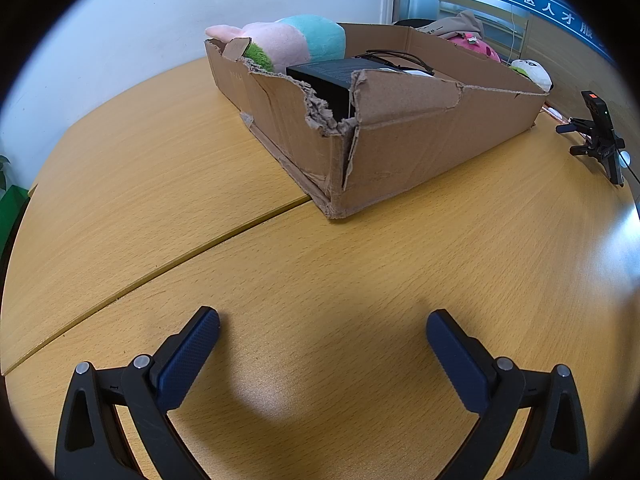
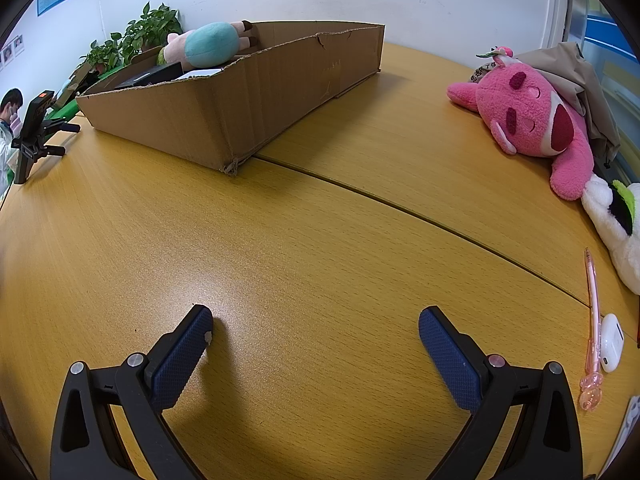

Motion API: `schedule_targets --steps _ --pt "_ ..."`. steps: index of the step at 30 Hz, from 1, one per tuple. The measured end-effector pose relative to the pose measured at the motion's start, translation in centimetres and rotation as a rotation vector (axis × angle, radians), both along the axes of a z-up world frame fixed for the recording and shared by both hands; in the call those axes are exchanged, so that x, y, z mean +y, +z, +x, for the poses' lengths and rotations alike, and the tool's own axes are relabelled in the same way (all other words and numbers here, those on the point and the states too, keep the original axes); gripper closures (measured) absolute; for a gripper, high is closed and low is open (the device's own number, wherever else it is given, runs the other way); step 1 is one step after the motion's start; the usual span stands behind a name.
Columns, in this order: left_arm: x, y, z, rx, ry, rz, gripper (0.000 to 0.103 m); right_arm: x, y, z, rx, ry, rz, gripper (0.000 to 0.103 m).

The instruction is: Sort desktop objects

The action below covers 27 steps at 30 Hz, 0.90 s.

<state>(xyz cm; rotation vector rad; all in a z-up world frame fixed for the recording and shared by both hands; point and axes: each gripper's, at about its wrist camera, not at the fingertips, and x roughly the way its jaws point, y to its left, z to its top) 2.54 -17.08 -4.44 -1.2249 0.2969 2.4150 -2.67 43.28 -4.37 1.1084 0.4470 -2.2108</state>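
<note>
A torn cardboard box (image 1: 400,148) stands on the wooden table (image 1: 280,264); it also shows in the right wrist view (image 2: 224,116). It holds a pink and teal plush (image 1: 292,40), a black box (image 1: 332,80) and black cables. My left gripper (image 1: 322,328) is open and empty over bare table, short of the box. My right gripper (image 2: 316,326) is open and empty. To its right lie a pink plush bear (image 2: 536,120), a white plush (image 2: 616,224), a pink pen (image 2: 592,320) and a white earbud case (image 2: 612,342).
A black clamp stand with a red-lit device (image 1: 600,136) sits at the table's right edge, and shows at the left in the right wrist view (image 2: 34,132). Potted plants (image 2: 136,36) and a person (image 2: 10,120) are beyond the table. A beige cloth (image 2: 576,76) lies behind the bear.
</note>
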Motion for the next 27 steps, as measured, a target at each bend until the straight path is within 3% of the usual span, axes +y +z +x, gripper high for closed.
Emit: schedule_targets --steps 27 --pt "0.71 -0.21 -0.76 -0.001 0.002 -0.001 0.0 0.1 -0.02 -0.03 0.002 0.008 0.0 0.0"
